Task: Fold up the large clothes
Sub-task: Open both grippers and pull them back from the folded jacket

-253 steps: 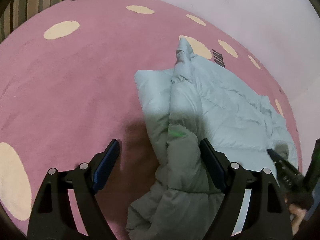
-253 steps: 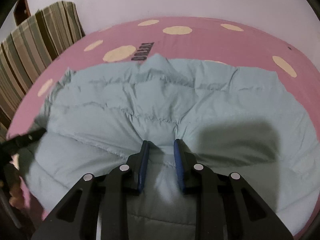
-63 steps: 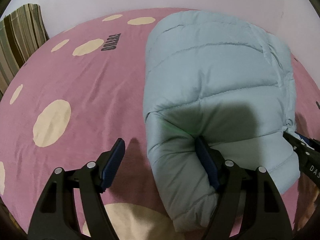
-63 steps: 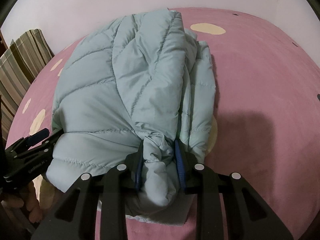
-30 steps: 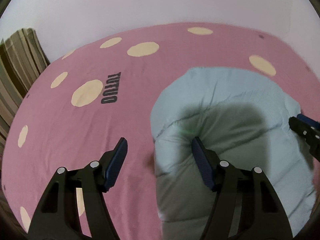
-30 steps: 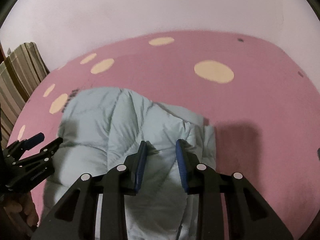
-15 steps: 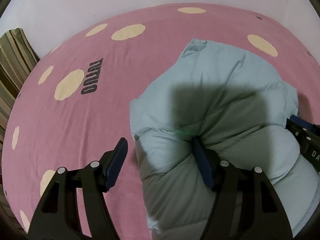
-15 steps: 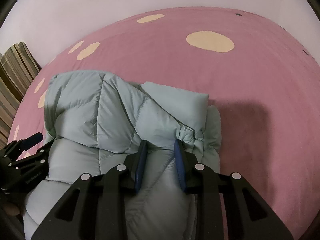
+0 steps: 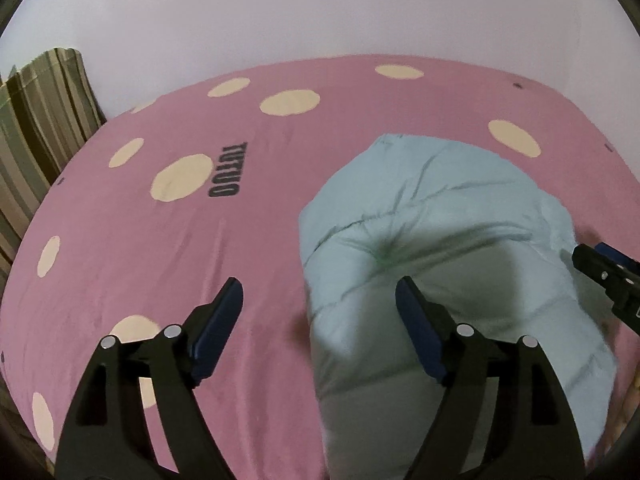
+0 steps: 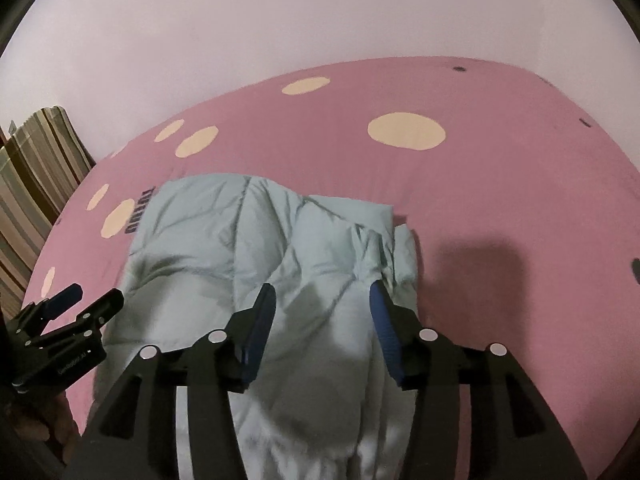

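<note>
A pale blue puffer jacket [image 9: 436, 216] lies folded in a thick bundle on the pink bedspread [image 9: 192, 264]. My left gripper [image 9: 318, 300] hangs over the bundle's left edge, its jaws opening. One pad is over the bedspread and the other over the jacket, and neither presses on it. My right gripper [image 10: 322, 300] hovers above the jacket's [image 10: 248, 232] right side, jaws also opening, with the fabric lying loose beneath them. Each gripper shows in the other's view, the right gripper [image 9: 592, 250] at the far right, the left gripper [image 10: 94, 296] at the lower left.
The bedspread has cream dots and dark "TUTUO" lettering [image 9: 224, 170]. A striped cushion [image 9: 40, 120] stands at the left end against a white wall [image 9: 320, 12]. A hand [image 10: 24, 428] shows at the lower left of the right wrist view.
The right gripper, shut on a fold of the jacket half a second ago, has spread its jaws and let go. The left jaws have widened. Both grippers have drawn back; the jacket rests folded.
</note>
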